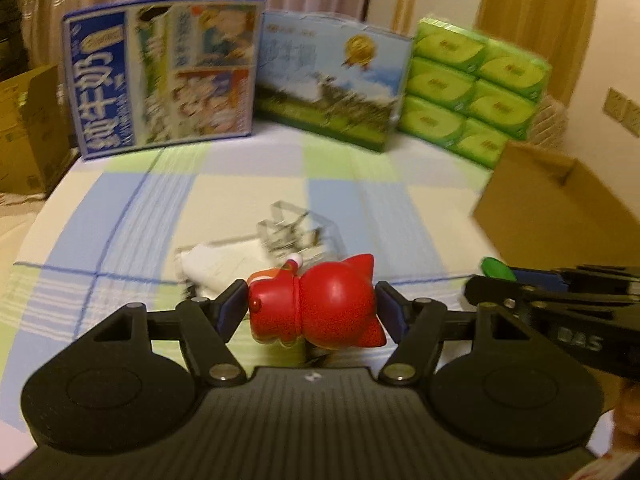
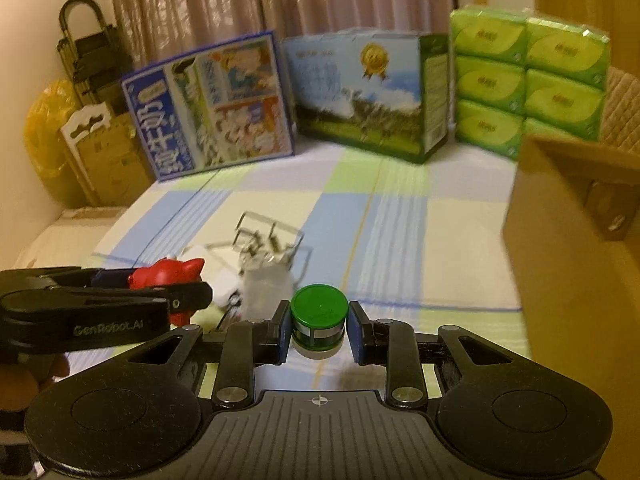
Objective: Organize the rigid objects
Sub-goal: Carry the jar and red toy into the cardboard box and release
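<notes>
Both claws are matte black plastic: the left claw (image 1: 312, 312) and right claw (image 2: 319, 330) have blue finger pads (image 1: 232, 312), silver pivot screws, round side discs and ribbed bodies; white "GenRobot.AI" lettering at nine o'clock.

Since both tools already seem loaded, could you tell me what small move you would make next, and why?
Probably carry both loads to the right, over the open cardboard box. The left tool is shut on the red toy figure, and the right tool is shut on the green-capped bottle. Both appear clear of the checked cloth, and the box is the only open container in view.
</notes>
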Demonstrator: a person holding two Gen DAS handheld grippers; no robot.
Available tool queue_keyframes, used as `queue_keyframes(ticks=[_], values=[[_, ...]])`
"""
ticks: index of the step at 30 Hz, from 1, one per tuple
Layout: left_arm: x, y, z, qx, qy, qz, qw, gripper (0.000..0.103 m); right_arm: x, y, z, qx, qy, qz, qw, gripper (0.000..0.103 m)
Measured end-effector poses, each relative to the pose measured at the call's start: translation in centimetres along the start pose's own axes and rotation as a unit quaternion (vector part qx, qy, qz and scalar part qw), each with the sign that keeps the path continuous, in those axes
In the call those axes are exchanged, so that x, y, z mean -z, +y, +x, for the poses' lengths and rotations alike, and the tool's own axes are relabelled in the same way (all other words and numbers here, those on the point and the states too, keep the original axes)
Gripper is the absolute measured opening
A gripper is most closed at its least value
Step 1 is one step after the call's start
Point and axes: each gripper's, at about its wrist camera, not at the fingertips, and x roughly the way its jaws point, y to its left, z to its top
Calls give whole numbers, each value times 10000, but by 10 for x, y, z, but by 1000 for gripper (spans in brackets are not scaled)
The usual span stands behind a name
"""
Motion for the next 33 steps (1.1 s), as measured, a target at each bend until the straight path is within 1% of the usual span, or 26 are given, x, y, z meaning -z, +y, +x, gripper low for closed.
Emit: queue_keyframes(ticks=[5,10,13,15,20,24,28,33], values=[[-11,-40,-13,456,-241,352,9980,65,-11,-20,-27,466,-406,157,9980,26],[-20,-75,-21,849,-447,583,9937,65,-19,-42,-62,1024,-847,253,9908,26],[-26,-94,-23,1045,-557,643,9909,65,-14,-67,-90,1376,-1113,602,9824,26],[-29,-110,-24,1176,-638,712,9884,65,-8,-84,-107,1644,-1211,837,9753,26],[-33,-153,-23,1615,-729,870,9803,65,13,-124,-140,2172,-1237,1231,9604,26],[-31,-191,-21,1937,-749,1058,9725,65,24,-152,-157,2349,-1219,1541,9519,26],[-20,-216,-21,2109,-756,1367,9649,65,29,-170,-168,2430,-1284,1764,9452,26],[-14,-231,-11,2176,-634,1522,9620,65,35,-181,-171,2394,-1197,1960,9434,26]])
